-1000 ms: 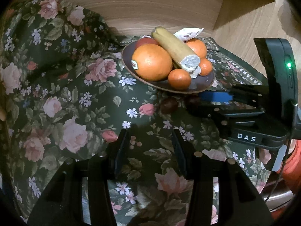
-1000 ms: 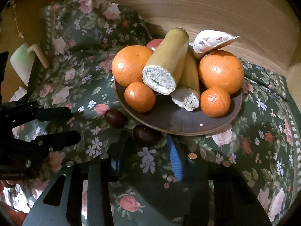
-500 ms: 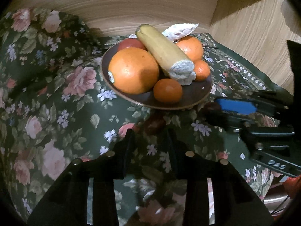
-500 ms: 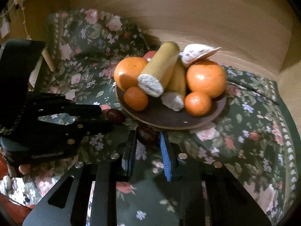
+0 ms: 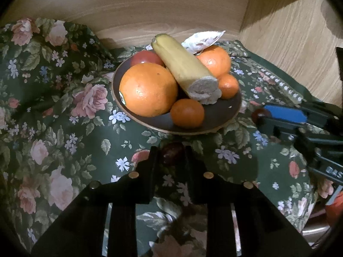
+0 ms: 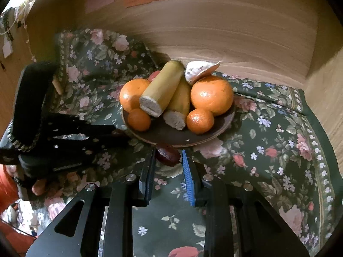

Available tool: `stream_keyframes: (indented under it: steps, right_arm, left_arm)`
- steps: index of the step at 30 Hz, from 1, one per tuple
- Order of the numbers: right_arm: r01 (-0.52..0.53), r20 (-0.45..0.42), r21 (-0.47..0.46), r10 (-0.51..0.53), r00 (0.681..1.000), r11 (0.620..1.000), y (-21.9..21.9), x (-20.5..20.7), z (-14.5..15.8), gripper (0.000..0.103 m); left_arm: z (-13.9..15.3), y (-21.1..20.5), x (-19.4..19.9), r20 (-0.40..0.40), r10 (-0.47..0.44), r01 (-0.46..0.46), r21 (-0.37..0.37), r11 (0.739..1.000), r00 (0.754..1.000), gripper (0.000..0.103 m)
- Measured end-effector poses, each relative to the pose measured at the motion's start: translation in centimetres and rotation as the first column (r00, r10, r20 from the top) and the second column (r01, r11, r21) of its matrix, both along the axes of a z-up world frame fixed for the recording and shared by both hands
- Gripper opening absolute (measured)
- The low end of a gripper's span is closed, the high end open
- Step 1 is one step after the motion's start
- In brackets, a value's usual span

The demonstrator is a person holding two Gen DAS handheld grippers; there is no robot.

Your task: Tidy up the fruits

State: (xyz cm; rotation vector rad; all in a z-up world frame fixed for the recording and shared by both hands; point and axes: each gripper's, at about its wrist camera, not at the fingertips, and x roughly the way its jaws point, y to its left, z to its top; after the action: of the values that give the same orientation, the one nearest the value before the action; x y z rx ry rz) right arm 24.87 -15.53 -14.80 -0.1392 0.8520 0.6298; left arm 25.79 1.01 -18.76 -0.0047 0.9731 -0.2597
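A brown plate [image 5: 216, 120] [image 6: 171, 137] holds oranges, tangerines, cut banana pieces and a red fruit. My left gripper [image 5: 171, 152] is shut on a dark brown date [image 5: 171, 151] just in front of the plate's rim. My right gripper [image 6: 168, 153] is shut on a second dark date [image 6: 167, 153], also at the plate's near rim. In the left wrist view the right gripper [image 5: 263, 117] shows at the right with its date [image 5: 260, 114] at the tips. In the right wrist view the left gripper [image 6: 120, 136] comes in from the left.
A dark floral cloth [image 5: 53, 107] [image 6: 268, 139] covers the surface. Wooden walls [image 5: 150, 10] [image 6: 235, 21] close in behind and at the right. A white peel piece [image 5: 203, 39] rests on top of the fruit pile.
Both grippers have moved in towards the plate and closed on the two dates that lay on the cloth.
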Motion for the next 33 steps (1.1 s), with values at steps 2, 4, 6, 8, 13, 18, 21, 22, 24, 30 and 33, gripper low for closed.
stream_keyframes:
  steps: [2, 4, 6, 8, 13, 18, 21, 22, 24, 30, 33]
  right_arm:
    - [0.004, 0.005, -0.001, -0.004, 1.000, 1.000, -0.1, 0.3, 0.1, 0.023]
    - [0.009, 0.010, 0.000, -0.009, 1.000, 1.000, -0.2, 0.6, 0.2, 0.023]
    - [0.013, 0.016, 0.001, -0.013, 1.000, 1.000, -0.3, 0.8, 0.4, 0.023]
    - [0.012, 0.018, 0.003, -0.012, 1.000, 1.000, -0.4, 1.0, 0.5, 0.023]
    - [0.005, 0.014, -0.002, -0.005, 1.000, 1.000, -0.3, 1.7, 0.4, 0.023]
    - [-0.017, 0.004, -0.019, 0.017, 1.000, 1.000, 0.1, 2.5, -0.2, 0.023]
    - [-0.032, -0.004, -0.030, 0.032, 0.999, 0.999, 0.4, 2.9, -0.7, 0.023]
    - [-0.037, -0.007, -0.034, 0.037, 0.999, 0.999, 0.6, 3.1, -0.9, 0.023]
    - [-0.037, -0.011, -0.040, 0.037, 0.999, 0.999, 0.6, 3.4, -1.1, 0.023]
    - [-0.052, -0.045, -0.025, 0.051, 0.998, 0.998, 0.1, 4.3, -1.6, 0.023]
    - [-0.058, -0.045, -0.035, 0.057, 0.997, 0.998, 0.0, 4.5, -1.6, 0.023]
  left_arm:
    - [0.6, -0.1, -0.4, 0.009, -0.003, 0.003, -0.010, 1.000, 1.000, 0.023]
    - [1.2, -0.3, -0.5, 0.020, -0.010, 0.010, -0.016, 1.000, 1.000, 0.023]
    - [1.9, -0.7, -0.6, 0.034, -0.015, 0.016, -0.022, 1.000, 0.999, 0.023]
    - [2.5, -1.2, -0.6, 0.050, -0.018, 0.019, -0.031, 0.999, 0.999, 0.023]
    - [2.7, -2.6, 0.4, 0.044, -0.020, 0.023, -0.070, 0.997, 0.999, 0.023]
    - [1.9, -3.7, 1.3, 0.018, -0.003, 0.005, -0.086, 0.996, 1.000, 0.023]
    - [1.6, -4.0, 1.5, 0.009, 0.004, -0.003, -0.098, 0.995, 1.000, 0.023]
    - [1.6, -4.2, 1.5, 0.009, 0.009, -0.008, -0.096, 0.995, 1.000, 0.023]
    - [1.4, -4.3, 1.4, 0.011, 0.013, -0.012, -0.089, 0.996, 1.000, 0.023]
    - [1.3, -4.9, 1.8, 0.016, 0.016, -0.015, -0.075, 0.997, 1.000, 0.023]
    - [1.1, -4.9, 1.8, 0.020, 0.014, -0.013, -0.061, 0.998, 1.000, 0.024]
